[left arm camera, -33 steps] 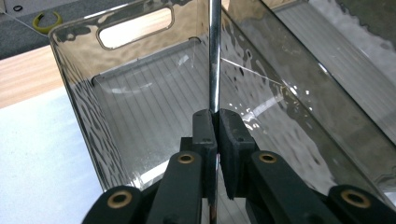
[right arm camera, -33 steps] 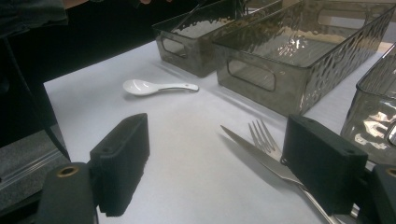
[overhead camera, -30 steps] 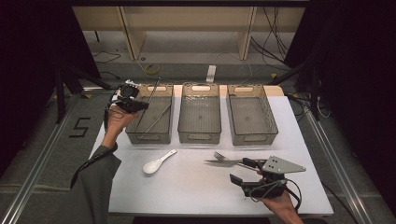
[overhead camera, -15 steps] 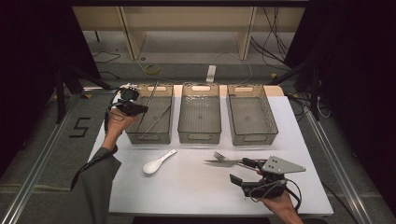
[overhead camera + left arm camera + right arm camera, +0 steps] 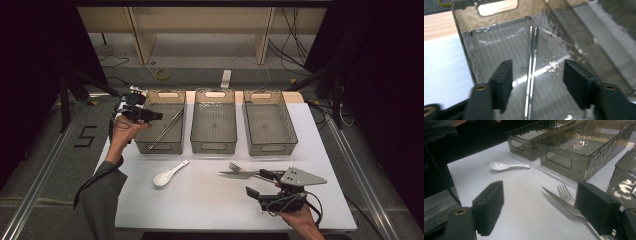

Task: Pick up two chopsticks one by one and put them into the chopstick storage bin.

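Note:
A pair of metal chopsticks (image 5: 167,127) lies slanted in the left grey bin (image 5: 159,146). My left gripper (image 5: 159,116) hovers at that bin's left rim. In the left gripper view its jaws have just been opening, and the chopsticks (image 5: 531,75) run between them untouched. A white spoon (image 5: 169,175) lies on the white table (image 5: 200,205). A knife (image 5: 235,174) and a fork (image 5: 234,166) lie side by side farther right. My right gripper (image 5: 259,183) rests open at their handle end. In the right gripper view the knife (image 5: 564,205) and fork (image 5: 565,192) pass under its right jaw.
A middle bin (image 5: 214,146) and a right bin (image 5: 270,147) stand in a row with the left one along the table's far side. A wooden shelf unit (image 5: 200,20) and cables lie beyond the table. A sleeve (image 5: 100,195) crosses the front left.
The left gripper's jaws have gone from shut to open. The chopsticks that stuck up from it now lie loose in the left bin. The right gripper has not moved.

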Action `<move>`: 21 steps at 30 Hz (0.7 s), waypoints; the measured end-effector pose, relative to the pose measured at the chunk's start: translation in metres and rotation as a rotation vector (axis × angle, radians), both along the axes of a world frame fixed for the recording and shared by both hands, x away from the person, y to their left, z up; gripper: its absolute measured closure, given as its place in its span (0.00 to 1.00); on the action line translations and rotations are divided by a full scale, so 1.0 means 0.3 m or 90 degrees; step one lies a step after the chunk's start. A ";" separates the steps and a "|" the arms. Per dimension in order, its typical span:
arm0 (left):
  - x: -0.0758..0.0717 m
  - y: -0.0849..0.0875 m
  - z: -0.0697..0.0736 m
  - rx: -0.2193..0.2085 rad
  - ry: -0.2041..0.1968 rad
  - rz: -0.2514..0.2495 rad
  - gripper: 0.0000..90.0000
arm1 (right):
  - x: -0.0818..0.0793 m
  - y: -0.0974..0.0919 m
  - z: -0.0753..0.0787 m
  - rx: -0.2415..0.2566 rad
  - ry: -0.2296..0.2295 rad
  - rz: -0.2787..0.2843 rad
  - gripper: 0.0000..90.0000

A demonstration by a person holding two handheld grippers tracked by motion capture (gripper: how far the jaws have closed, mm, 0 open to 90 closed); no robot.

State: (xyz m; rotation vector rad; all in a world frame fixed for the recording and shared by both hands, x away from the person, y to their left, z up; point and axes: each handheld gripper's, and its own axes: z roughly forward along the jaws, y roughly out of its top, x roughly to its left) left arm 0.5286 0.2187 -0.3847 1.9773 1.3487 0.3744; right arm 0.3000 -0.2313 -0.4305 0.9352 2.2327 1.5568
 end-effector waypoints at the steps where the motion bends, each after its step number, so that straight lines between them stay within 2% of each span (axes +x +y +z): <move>1: -0.012 -0.008 0.007 -0.001 -0.002 -0.005 0.39 | 0.000 0.000 0.000 0.000 0.000 -0.001 0.27; 4: -0.056 -0.026 0.032 -0.010 -0.004 -0.024 0.31 | 0.000 -0.001 0.000 0.000 0.000 -0.002 0.27; 7: -0.099 -0.043 0.047 -0.023 -0.002 -0.045 0.27 | 0.000 0.000 0.000 0.000 0.000 -0.002 0.27; 10: -0.126 -0.061 0.058 -0.012 0.011 -0.067 0.25 | 0.000 0.002 0.000 -0.004 0.000 0.000 0.27; 13: -0.149 -0.077 0.072 -0.005 0.007 -0.077 0.24 | -0.003 0.003 0.002 -0.004 -0.005 0.001 0.27; 21: -0.206 -0.138 0.059 0.046 0.031 -0.121 0.21 | -0.006 0.004 0.005 -0.005 -0.008 0.004 0.27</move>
